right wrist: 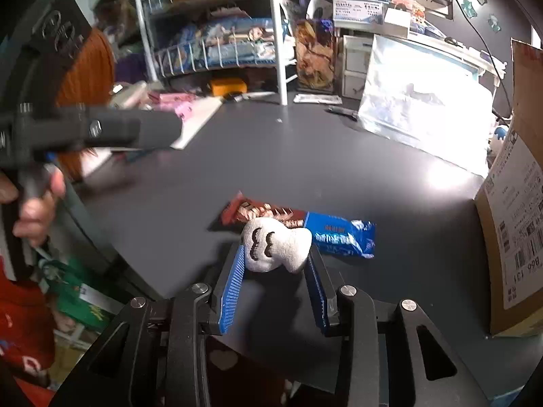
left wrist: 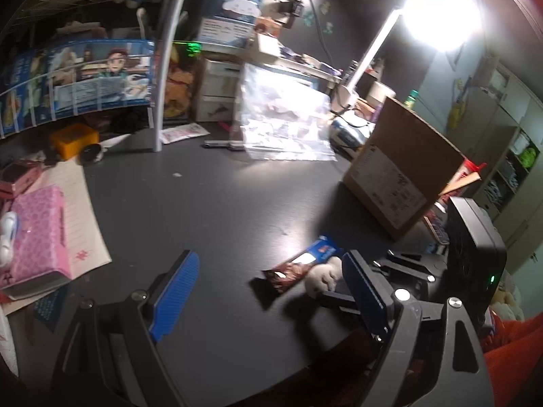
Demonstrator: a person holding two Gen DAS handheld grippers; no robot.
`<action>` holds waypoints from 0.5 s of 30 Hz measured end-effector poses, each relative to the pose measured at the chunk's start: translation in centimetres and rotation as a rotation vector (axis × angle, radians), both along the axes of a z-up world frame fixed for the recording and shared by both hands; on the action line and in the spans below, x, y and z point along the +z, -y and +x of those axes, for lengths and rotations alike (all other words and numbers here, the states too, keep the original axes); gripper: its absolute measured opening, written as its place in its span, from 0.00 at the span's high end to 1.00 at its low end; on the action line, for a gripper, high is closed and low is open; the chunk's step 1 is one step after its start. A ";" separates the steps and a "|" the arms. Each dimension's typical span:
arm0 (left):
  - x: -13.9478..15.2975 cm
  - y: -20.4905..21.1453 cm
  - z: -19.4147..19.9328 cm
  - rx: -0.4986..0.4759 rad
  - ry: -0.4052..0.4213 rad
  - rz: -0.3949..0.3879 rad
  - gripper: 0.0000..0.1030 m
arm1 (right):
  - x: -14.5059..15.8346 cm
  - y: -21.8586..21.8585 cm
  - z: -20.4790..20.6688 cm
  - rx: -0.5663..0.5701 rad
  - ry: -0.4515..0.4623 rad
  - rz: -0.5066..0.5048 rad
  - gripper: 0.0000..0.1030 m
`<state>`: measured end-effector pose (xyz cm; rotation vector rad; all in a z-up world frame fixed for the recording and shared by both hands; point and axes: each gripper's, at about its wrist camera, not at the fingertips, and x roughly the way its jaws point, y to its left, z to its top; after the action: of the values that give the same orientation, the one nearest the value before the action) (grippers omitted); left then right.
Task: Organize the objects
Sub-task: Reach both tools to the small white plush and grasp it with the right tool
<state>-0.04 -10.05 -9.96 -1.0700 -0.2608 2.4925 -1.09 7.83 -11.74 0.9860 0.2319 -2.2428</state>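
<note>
White plush toy (right wrist: pixel 276 246) is pinched at the fingertips of right gripper (right wrist: pixel 275 261), beside snack bar wrapper (right wrist: pixel 342 237); shallow grip, slippage judged likely. Left gripper (left wrist: pixel 268 291) is held wide open, empty.

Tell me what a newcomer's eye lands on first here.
First, the white plush toy with stitched lashes, between the blue pads of the right tongs on the dark desk. Just behind it lies a brown and blue snack wrapper. A glaring desk lamp blazes above a cardboard box at right.
</note>
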 end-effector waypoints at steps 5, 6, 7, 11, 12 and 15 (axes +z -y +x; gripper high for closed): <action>1.3 -1.7 -0.4 -0.110 0.014 0.064 0.21 | 3.1 -0.7 -0.3 0.079 -0.022 -0.065 0.69; 1.7 -2.1 -0.6 -0.137 0.015 0.079 0.22 | 3.8 -0.9 -0.3 0.093 -0.034 -0.075 0.69; 2.1 -2.6 -0.7 -0.153 0.016 0.088 0.28 | 4.5 -1.1 -0.4 0.107 -0.050 -0.079 0.69; 4.2 -4.1 -1.4 -0.202 0.009 0.128 0.44 | 7.3 -2.0 -0.4 0.148 -0.118 -0.093 0.69; 4.8 -4.5 -1.7 -0.213 0.005 0.133 0.46 | 7.8 -2.2 -0.5 0.156 -0.133 -0.094 0.69; 6.5 -5.8 -2.6 -0.242 -0.008 0.135 0.55 | 9.5 -3.0 -0.5 0.180 -0.184 -0.091 0.69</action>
<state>-2.62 -4.25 -3.49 -0.9751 -0.2759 2.2308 -1.58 10.88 -2.24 0.6838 0.2853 -2.1586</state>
